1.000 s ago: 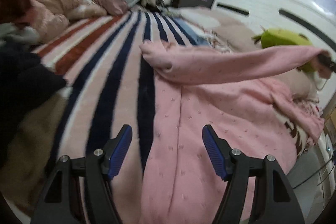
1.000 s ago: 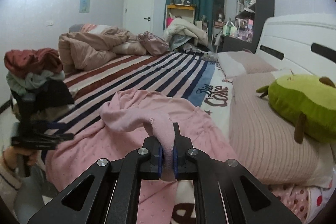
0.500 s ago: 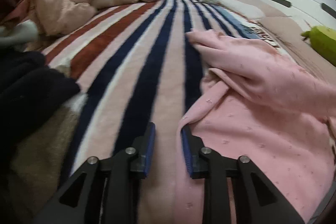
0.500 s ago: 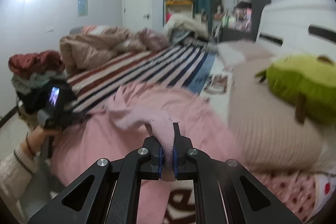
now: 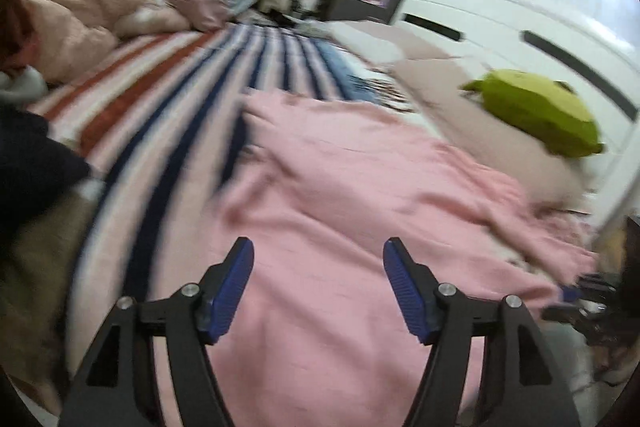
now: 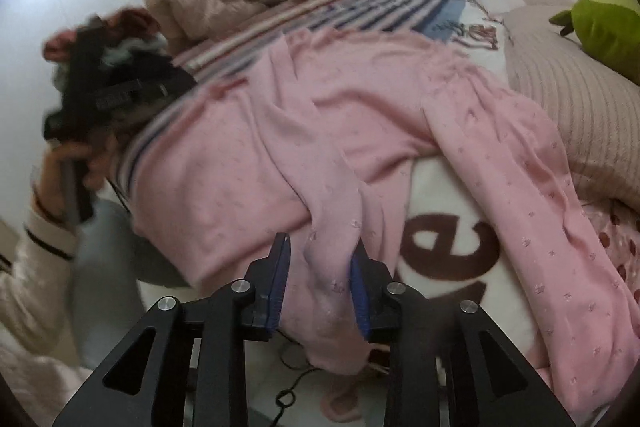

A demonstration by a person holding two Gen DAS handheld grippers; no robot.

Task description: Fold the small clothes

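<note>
A pink knit garment (image 5: pixel 340 187) lies spread over the striped bed, its near edge hanging toward me. My left gripper (image 5: pixel 318 279) is open and empty, just above the garment's near part. In the right wrist view the same garment (image 6: pixel 280 131) shows with one sleeve draped over the bed's edge. My right gripper (image 6: pixel 320 279) is open, its blue pads on either side of that hanging sleeve (image 6: pixel 328 267) without pinching it. The left gripper also shows in the right wrist view (image 6: pixel 92 95), held in a hand.
A green plush toy (image 5: pixel 540 111) lies on a beige pillow (image 6: pixel 580 99) by the white headboard (image 5: pixel 500 23). A pile of dark and red clothes (image 6: pixel 112 43) sits at the left. A crumpled beige duvet (image 5: pixel 80 23) lies at the far side. A cable (image 6: pixel 292 387) is on the floor.
My right gripper has opened and let the sleeve drop over the bed edge. My left gripper, nearly shut half a second ago, has opened wide and moved over the garment.
</note>
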